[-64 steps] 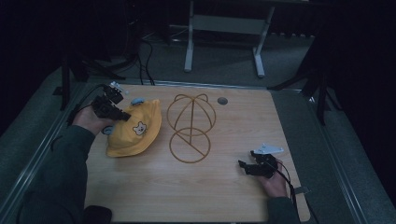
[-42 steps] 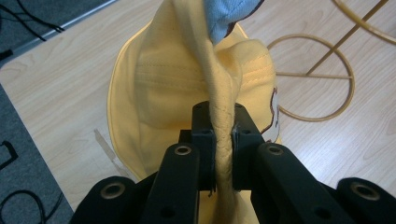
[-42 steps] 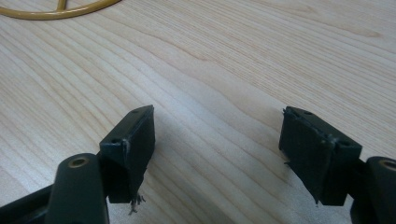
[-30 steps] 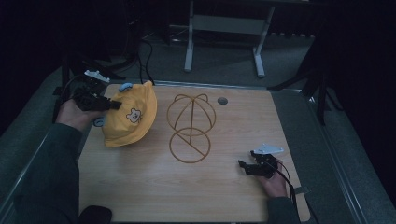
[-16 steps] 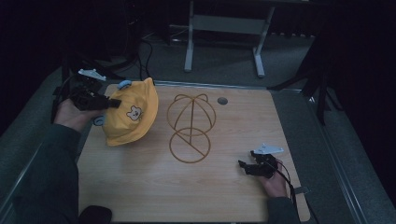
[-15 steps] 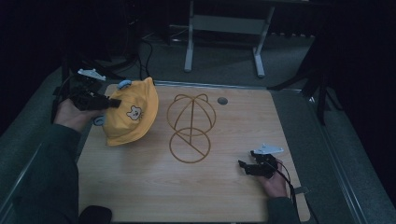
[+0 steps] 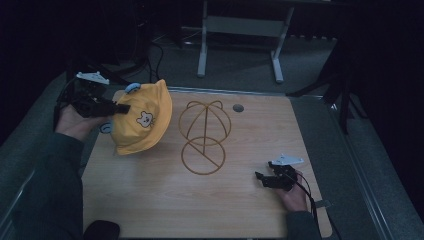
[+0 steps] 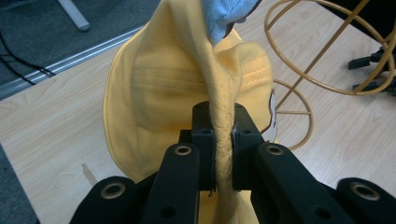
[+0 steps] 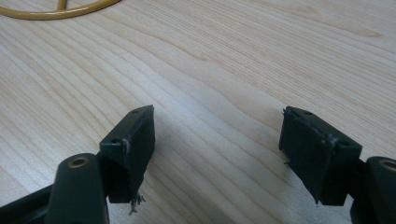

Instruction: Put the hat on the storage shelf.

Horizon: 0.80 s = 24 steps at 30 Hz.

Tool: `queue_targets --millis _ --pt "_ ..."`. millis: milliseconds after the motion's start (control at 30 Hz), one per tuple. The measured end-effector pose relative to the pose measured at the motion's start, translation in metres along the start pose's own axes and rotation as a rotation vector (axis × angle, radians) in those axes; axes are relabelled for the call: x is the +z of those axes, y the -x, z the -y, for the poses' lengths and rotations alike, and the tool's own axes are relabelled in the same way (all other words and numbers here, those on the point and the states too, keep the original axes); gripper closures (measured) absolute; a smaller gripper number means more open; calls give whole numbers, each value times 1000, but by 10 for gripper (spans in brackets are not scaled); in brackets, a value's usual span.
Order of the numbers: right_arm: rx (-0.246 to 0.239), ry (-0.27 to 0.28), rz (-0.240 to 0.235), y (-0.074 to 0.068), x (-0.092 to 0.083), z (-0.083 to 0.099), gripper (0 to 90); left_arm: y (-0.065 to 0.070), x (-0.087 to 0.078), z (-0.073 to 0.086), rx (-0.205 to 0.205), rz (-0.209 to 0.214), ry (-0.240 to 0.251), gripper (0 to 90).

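A yellow child's hat (image 7: 142, 120) with a bear face and pale blue ears hangs above the table's left side. My left gripper (image 7: 120, 108) is shut on its brim, which shows pinched between the jaws as a folded yellow seam (image 8: 223, 140). A gold wire hat stand (image 7: 204, 135) stands upright at the table's middle, just right of the hat, and its wire hoops (image 8: 322, 51) appear beyond the hat. My right gripper (image 7: 260, 177) rests low at the front right of the table, open, with bare wood between its jaws (image 9: 217, 126).
The wooden table (image 7: 150, 200) has a small round grommet (image 7: 238, 107) near its far edge. A metal frame stand (image 7: 240, 30) stands on the floor behind the table. The stand's base ring (image 9: 60, 9) lies ahead of the right gripper.
The left gripper has lifted the hat off the table, first up and to the left, then a little toward the stand. The right gripper has stayed still.
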State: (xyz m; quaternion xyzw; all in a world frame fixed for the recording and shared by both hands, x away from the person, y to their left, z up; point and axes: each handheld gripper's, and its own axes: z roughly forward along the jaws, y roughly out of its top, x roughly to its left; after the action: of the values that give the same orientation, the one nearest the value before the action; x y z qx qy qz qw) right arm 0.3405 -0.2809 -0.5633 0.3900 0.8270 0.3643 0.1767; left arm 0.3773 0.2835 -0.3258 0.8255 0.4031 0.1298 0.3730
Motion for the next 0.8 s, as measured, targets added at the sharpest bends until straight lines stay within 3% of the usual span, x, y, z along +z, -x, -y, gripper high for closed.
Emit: queue_targets --millis 800 --pt "2 -2 -1 0 0 0 268 14 -5 -11 80 49 15 838"
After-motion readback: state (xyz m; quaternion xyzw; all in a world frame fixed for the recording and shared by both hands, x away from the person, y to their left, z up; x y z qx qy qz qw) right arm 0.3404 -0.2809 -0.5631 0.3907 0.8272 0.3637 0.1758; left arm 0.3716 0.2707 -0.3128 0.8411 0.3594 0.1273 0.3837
